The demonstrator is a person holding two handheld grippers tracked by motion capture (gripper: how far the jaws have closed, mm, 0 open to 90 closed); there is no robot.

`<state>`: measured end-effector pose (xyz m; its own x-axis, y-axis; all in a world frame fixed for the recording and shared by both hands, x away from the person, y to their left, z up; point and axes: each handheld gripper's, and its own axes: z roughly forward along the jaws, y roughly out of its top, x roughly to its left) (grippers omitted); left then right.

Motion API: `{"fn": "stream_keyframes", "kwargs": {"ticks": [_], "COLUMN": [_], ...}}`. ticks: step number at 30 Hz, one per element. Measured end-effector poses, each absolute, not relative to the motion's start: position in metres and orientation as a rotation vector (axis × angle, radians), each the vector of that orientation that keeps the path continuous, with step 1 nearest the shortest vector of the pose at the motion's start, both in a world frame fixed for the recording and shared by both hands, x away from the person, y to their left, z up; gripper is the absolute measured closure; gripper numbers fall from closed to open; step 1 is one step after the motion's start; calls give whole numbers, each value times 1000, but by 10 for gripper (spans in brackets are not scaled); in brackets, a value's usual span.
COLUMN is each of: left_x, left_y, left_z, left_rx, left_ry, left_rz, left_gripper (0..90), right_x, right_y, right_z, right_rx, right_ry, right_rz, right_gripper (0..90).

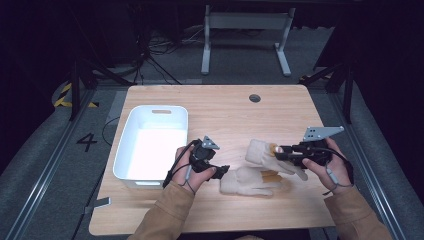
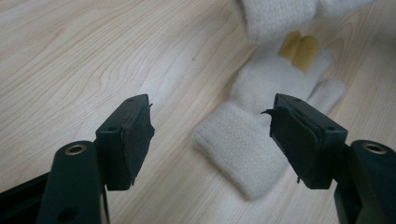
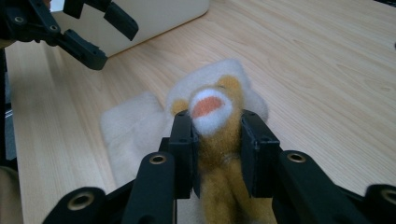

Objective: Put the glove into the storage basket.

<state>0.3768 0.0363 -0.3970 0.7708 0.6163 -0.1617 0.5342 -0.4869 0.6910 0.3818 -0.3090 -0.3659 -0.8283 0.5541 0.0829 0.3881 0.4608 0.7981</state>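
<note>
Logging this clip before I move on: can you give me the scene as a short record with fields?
surface: wooden table
bin: white, empty, at the table's left
gloves: two cream gloves, one lying flat, one held up
left gripper: open, pointing at the flat glove's cuff, not touching
right gripper: shut on the held glove's yellow animal face

The 2 gloves (image 1: 255,170) are cream-white and fluffy, with mustard-yellow patches; the raised glove's (image 3: 215,116) yellow fingertip carries a white tip with an orange spot. The grippers (image 1: 223,169) are black, each topped by a grey plate (image 1: 322,132). The bin (image 1: 151,145) is plain white, the table (image 1: 225,115) pale wood grain, the sleeves (image 1: 167,212) tan.
</note>
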Motion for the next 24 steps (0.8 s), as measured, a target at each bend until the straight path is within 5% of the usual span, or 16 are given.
{"fn": "stream_keyframes", "kwargs": {"ticks": [24], "left_x": [373], "left_y": [41], "left_z": [-397], "left_rx": [2190], "left_ry": [874], "left_rz": [149], "left_gripper": [305], "right_x": [377], "right_y": [-270], "right_z": [-375], "right_rx": [630], "right_ry": [2663], "right_rz": [1313], "right_gripper": [696]}}
